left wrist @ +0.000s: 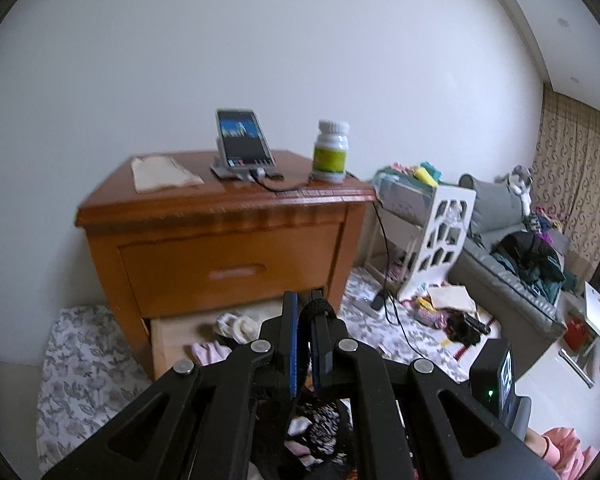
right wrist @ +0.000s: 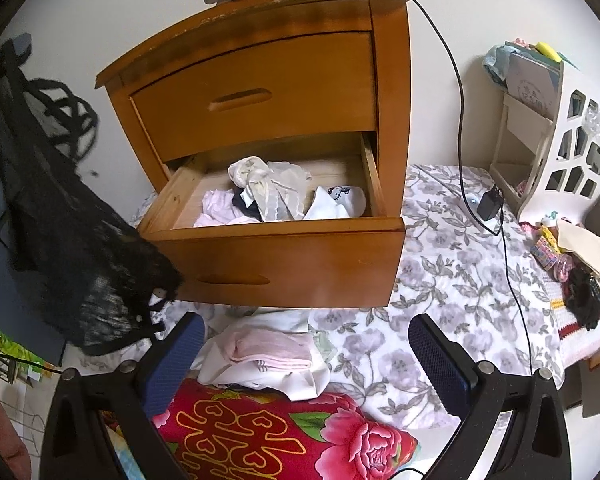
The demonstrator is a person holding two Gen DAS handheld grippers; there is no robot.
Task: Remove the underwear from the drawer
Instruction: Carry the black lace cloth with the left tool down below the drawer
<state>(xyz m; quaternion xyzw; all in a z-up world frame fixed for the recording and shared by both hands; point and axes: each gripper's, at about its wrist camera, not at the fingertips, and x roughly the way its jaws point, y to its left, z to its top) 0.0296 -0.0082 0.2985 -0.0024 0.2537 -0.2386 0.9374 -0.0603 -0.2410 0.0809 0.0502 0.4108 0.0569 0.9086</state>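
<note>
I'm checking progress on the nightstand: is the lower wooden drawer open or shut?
Open. The lower wooden drawer is pulled out of the orange-brown nightstand, showing white and pink garments inside.

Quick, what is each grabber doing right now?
Left gripper: shut on the black lace underwear.
Right gripper: open, holding nothing.

- Stood against a plain white wall (left wrist: pixel 300 40): an orange-brown wooden nightstand (left wrist: pixel 204 216).
- Spread over the floor: a grey-and-white floral quilted mat (right wrist: pixel 452 272).
- Sat just beside the nightstand: a white cut-out lattice shelf rack (left wrist: pixel 440 240).
- Lay farther right: a grey cushioned sofa (left wrist: pixel 508 264) piled with clothes.
- Hung behind the sofa: a beige patterned curtain (left wrist: pixel 572 168), lit by soft daylight.
</note>
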